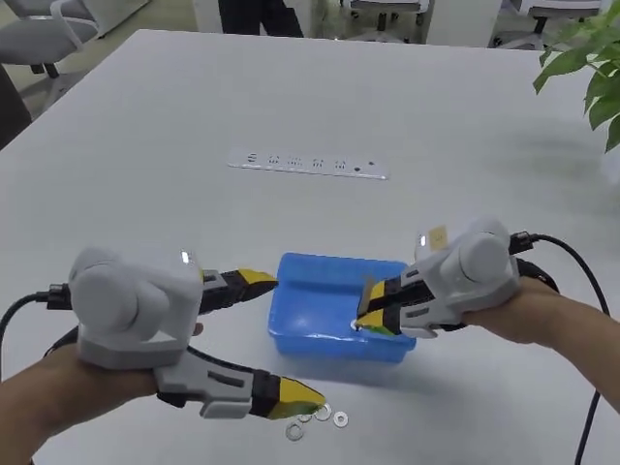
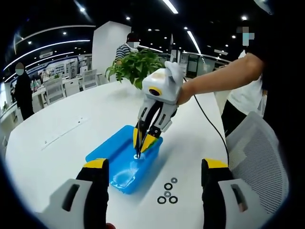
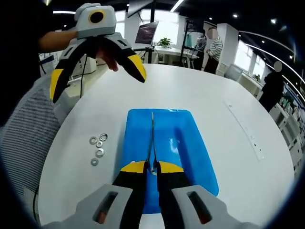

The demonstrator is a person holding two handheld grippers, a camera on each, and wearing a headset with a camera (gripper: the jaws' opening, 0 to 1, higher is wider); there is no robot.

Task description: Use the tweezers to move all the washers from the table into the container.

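Left gripper (image 1: pixel 279 337), jaws spread beside the washers (image 1: pixel 318 418), could scatter them; right gripper (image 1: pixel 371 312) pinches tweezers (image 3: pixel 152 138) over the container (image 1: pixel 329 264).

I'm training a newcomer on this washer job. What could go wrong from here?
The open left tool hangs with one jaw right beside the loose washers; a nudge could scatter them. The thin tweezers, pinched in the right tool over the blue container, could twist or slip. The washers lie bunched together, so picking one may drag others.
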